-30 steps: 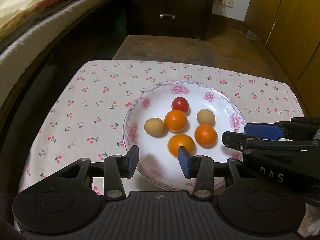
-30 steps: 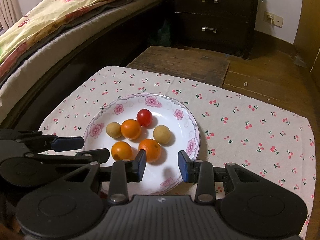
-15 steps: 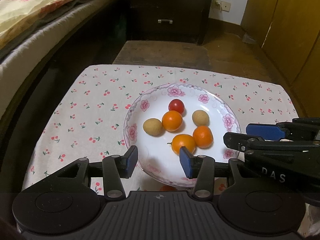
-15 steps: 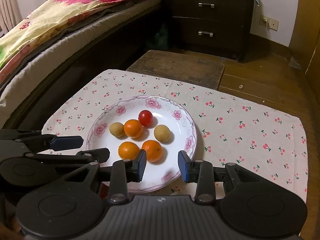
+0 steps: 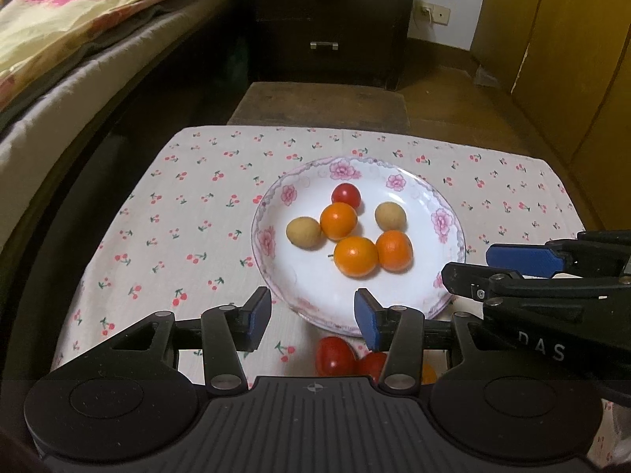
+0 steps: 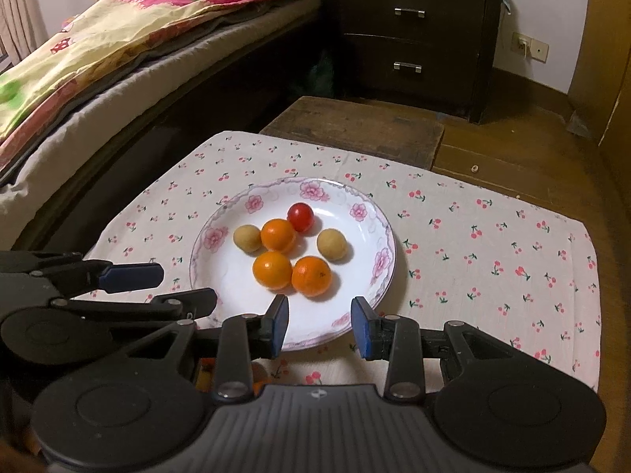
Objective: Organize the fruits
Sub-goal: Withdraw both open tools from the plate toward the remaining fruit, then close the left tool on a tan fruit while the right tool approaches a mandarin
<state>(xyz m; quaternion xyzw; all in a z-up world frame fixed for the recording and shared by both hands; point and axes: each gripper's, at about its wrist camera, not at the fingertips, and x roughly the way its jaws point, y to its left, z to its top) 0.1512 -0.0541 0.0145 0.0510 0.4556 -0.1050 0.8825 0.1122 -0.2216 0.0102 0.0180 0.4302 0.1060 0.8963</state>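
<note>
Both grippers empty, jaws apart. Loose cherry tomatoes [image 5: 335,354] lie on the tablecloth just below the left gripper [image 5: 313,317], nearer it than the right gripper [image 6: 319,325]; floral plate [image 5: 276,197] ahead.

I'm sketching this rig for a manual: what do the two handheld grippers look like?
Both are matte black plastic. The left gripper and right gripper have angular linkage fingers with silver pivot screws, blue pads, round discs and a ribbed centre. White letters "DAS" mark the right one's side.
</note>
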